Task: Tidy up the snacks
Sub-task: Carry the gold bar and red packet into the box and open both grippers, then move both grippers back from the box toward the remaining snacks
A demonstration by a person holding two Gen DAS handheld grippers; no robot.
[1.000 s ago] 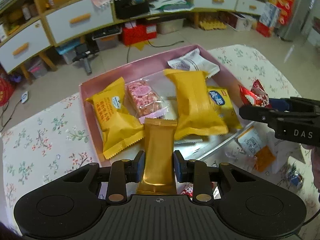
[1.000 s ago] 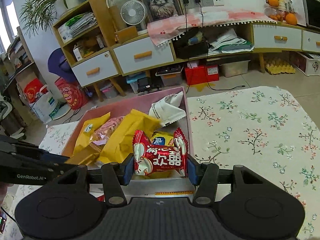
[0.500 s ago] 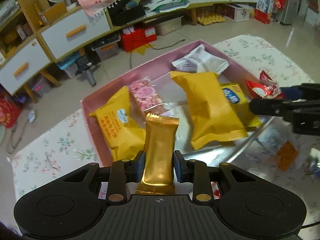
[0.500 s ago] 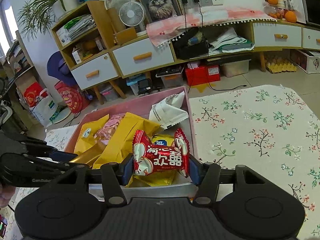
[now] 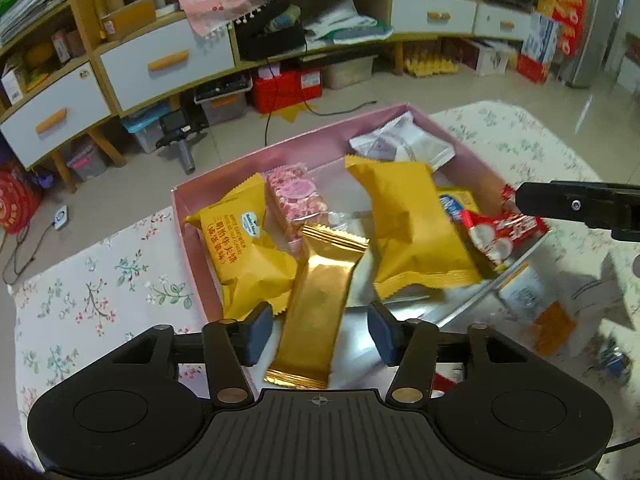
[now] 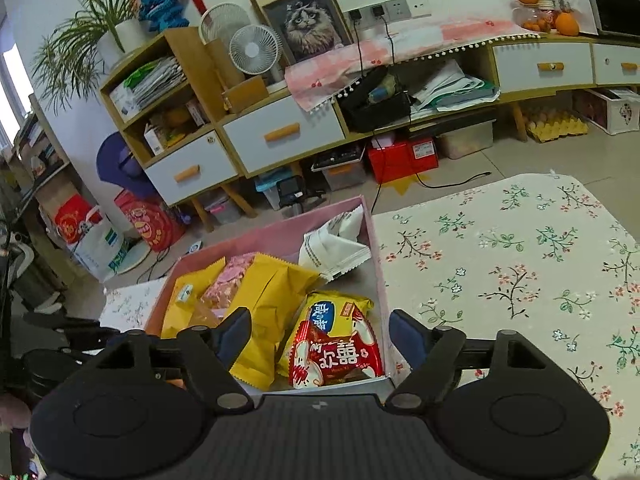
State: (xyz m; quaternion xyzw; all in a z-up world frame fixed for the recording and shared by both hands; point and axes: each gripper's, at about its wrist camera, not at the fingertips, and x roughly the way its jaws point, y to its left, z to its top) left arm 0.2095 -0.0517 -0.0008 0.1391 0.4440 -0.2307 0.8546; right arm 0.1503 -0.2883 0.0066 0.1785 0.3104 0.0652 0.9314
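A pink box [image 5: 280, 148] on the floral table holds several snack packs. My left gripper [image 5: 320, 334] is open; the gold bar packet [image 5: 320, 300] lies loose between its pads, over the box's near edge. My right gripper [image 6: 320, 340] is open above the box's near right corner [image 6: 376, 248]. The red snack packet [image 6: 336, 356] lies free in the box between its pads, on a yellow pack [image 6: 336, 312]. The red packet also shows in the left wrist view [image 5: 500, 232], below the right gripper's finger [image 5: 576, 206].
The box also holds yellow packs [image 5: 240, 248] [image 5: 412, 232], a pink nougat pack [image 5: 296, 196] and a white pack [image 5: 404, 146]. More wrappers [image 5: 536, 300] lie on the table right of the box. The floral tablecloth [image 6: 520, 272] spreads to the right.
Both grippers have opened. The gold bar and the red packet were let go and have dropped into the box.
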